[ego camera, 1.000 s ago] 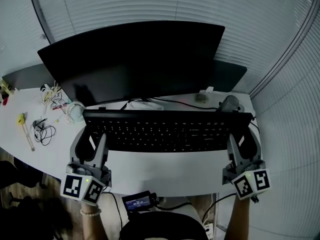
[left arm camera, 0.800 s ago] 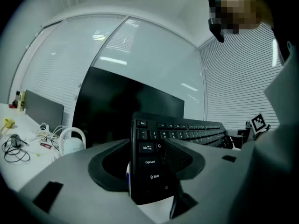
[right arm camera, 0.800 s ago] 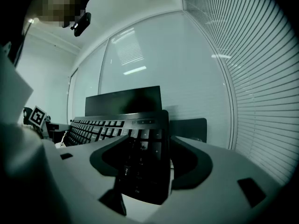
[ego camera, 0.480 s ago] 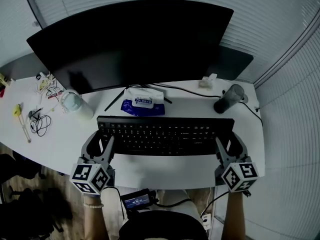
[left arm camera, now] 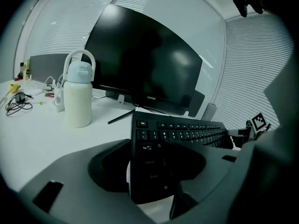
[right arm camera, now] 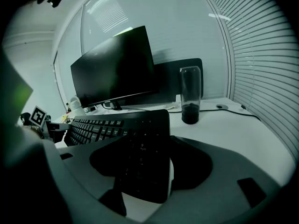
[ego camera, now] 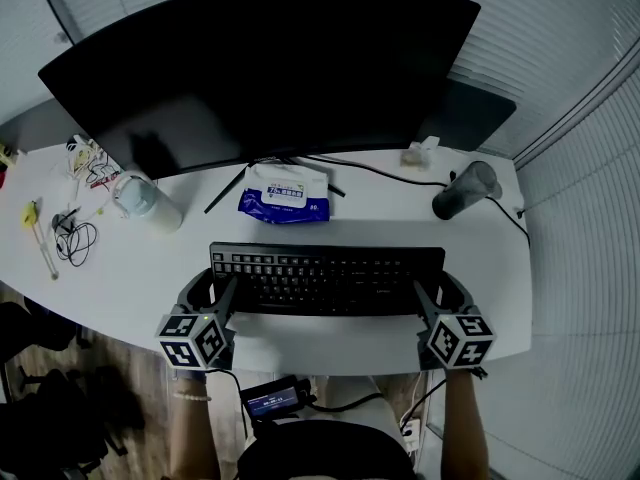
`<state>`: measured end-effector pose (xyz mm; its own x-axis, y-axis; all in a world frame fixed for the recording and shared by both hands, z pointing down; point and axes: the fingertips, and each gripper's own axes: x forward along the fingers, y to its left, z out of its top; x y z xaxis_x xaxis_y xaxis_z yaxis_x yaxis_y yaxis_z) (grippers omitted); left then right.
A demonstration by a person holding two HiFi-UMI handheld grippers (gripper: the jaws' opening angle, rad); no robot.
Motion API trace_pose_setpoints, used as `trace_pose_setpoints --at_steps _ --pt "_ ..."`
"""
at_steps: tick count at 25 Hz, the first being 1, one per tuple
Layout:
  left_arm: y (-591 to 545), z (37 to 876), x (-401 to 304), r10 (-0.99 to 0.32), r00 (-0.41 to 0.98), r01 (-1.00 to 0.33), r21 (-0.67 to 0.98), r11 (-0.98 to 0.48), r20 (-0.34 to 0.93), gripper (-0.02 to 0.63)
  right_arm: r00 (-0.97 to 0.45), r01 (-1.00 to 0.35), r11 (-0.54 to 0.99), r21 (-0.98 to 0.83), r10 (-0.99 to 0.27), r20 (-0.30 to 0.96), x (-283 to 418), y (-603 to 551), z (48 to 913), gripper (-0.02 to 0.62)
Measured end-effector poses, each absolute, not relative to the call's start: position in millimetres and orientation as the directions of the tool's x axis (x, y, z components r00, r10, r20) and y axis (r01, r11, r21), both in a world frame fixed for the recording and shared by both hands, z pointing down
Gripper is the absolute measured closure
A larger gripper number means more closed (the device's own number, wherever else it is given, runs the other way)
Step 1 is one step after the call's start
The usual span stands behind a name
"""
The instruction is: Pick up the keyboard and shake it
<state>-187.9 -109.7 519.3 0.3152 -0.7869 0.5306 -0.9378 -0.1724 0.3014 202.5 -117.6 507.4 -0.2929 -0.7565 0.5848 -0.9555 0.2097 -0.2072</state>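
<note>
White desk [ego camera: 120, 288] before slatted blinds, with a wide dark monitor [ego camera: 260, 68] across the back. Ahead of the monitor: a blue pack of wipes [ego camera: 283, 196], a white bottle [ego camera: 140, 200] to the left, a dark tumbler [ego camera: 462, 193] to the right, loose cables [ego camera: 72, 240] at the far left. All of these well apart from the near edge, so free room there for a shake.

Black keyboard [ego camera: 327, 278] near the desk's front edge, lengthwise between the two tools. Left gripper [ego camera: 208, 288] clamped on the end with Esc, Tab and Caps Lock; in the left gripper view, that end wedged between the widely spread jaws. Right gripper [ego camera: 440, 290] clenched likewise on the number-pad end, filling the gap between its jaws. One grip per end, probably to balance so long and flat a board and to stop it twisting when swung.

Seems raised a little off the desk and slightly tipped, though hard to confirm from these angles. Judged stage: pick-up made or just under way, shaking next. Main risk: a slip at either end, given smooth plastic and so wide a hold.
</note>
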Motion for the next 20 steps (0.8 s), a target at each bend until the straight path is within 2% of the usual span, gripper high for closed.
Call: trace_pose_setpoints --at_steps 10,20 --pt "-112 563 -188 -0.703 0.316 -0.941 0.306 -0.146 0.637 0.373 -0.294 -0.955 0.171 -0.243 -0.668 0.684 202 -119 557 0.318" --pt "-116 577 -188 -0.663 0.299 -0.947 0.298 -0.12 0.686 0.371 -0.298 -0.952 0.129 -0.277 -0.598 0.744 203 -119 580 0.318"
